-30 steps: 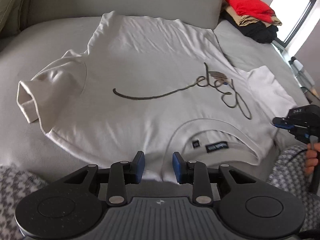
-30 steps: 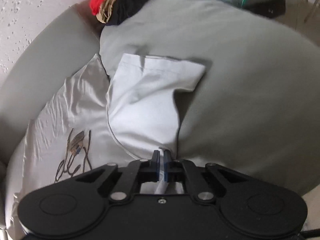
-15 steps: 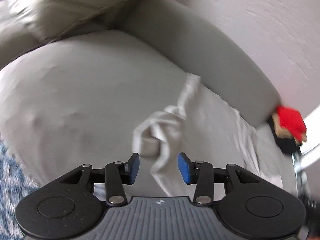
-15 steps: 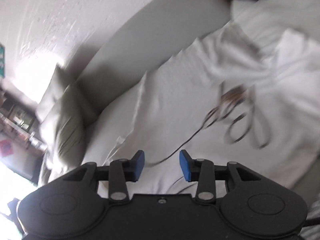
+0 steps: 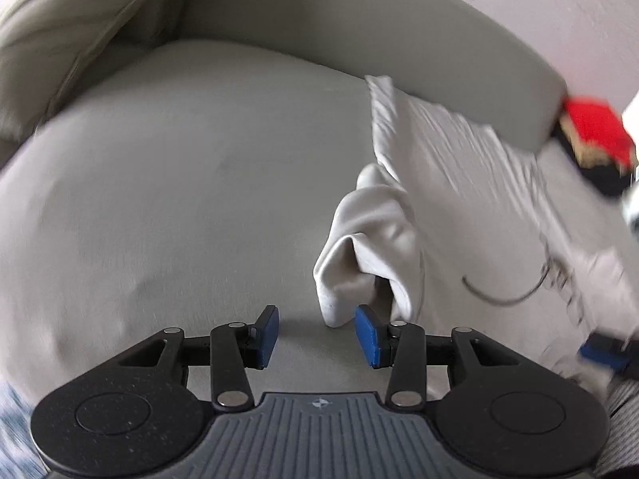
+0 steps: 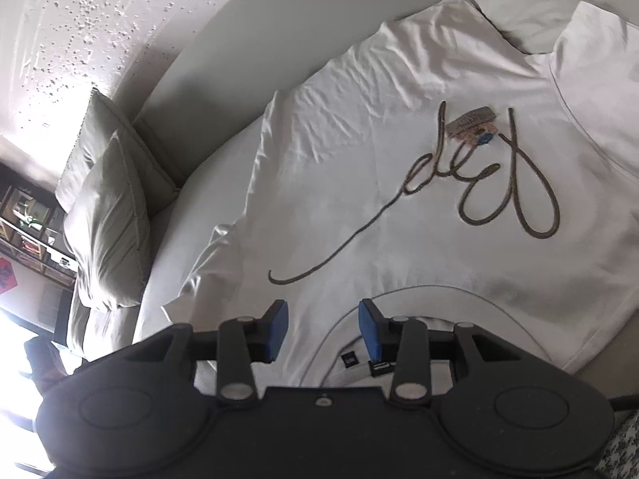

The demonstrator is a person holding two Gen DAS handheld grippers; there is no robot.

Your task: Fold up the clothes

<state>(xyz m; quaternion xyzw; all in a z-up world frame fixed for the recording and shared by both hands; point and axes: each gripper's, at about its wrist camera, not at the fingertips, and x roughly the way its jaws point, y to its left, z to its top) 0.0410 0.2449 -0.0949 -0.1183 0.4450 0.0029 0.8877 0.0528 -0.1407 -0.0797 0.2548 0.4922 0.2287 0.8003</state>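
With both fingers spread wide | left gripper (image 5: 316, 330) near sleeve (image 5: 367, 247) | right gripper (image 6: 322, 329) over collar (image 6: 419, 299)

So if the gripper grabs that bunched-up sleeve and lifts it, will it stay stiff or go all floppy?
Probably floppy. The sleeve is already crumpled into soft folds, so it would likely droop from the open left gripper. It looks thin and light, like the wrinkled white T-shirt it belongs to. Since it is attached, lifting it would probably drag some of the shirt along too.
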